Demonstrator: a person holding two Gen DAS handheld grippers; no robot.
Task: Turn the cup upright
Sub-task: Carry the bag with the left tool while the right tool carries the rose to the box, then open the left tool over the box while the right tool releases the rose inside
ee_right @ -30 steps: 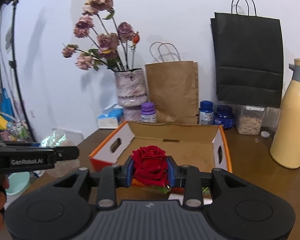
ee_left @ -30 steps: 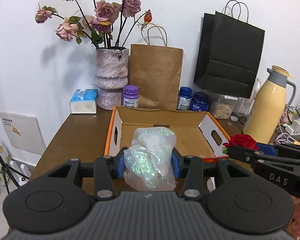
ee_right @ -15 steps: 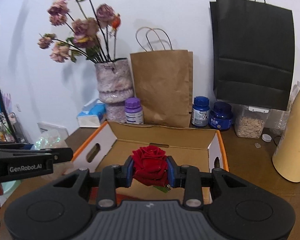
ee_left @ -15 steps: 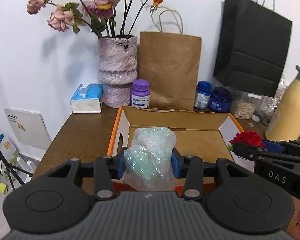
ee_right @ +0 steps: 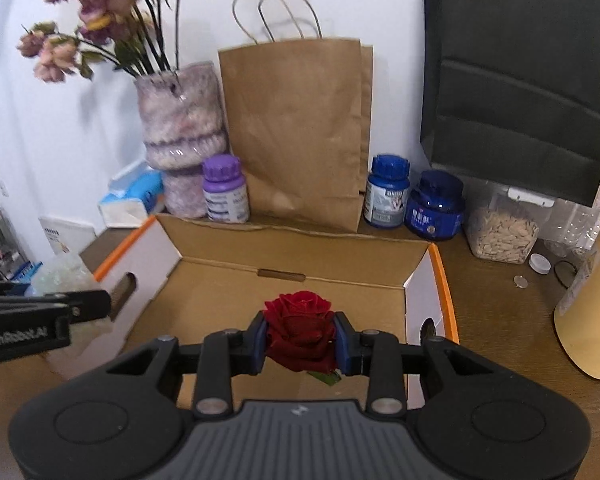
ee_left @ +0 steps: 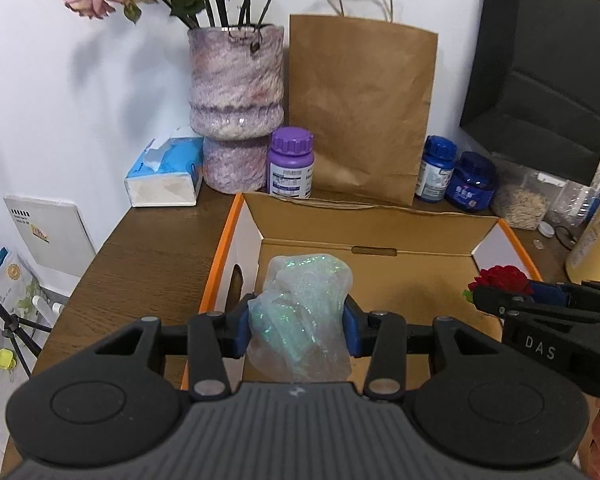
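No cup shows in either view. My left gripper (ee_left: 298,322) is shut on a crumpled wad of iridescent clear wrap (ee_left: 304,300), held above the near left part of an open cardboard box (ee_left: 380,224) with orange edges. My right gripper (ee_right: 300,346) is shut on a red rose head (ee_right: 300,326), held over the near middle of the same box (ee_right: 292,248). The left wrist view catches the rose (ee_left: 500,278) in the right gripper (ee_left: 496,300) at the right edge. In the right wrist view, the left gripper (ee_right: 96,306) and the wrap (ee_right: 60,272) sit at the left edge.
Behind the box stand a mottled pink vase (ee_left: 236,92) of dried roses, a brown paper bag (ee_left: 360,112), a purple bottle (ee_left: 290,164), two blue bottles (ee_left: 456,176) and a seed jar (ee_right: 500,228). A tissue box (ee_left: 164,176) lies left, a cream flask (ee_right: 592,312) right.
Both grippers have moved forward toward the box and the wall, so the box and the things behind it look larger. Each keeps its hold, on the wrap and on the rose.
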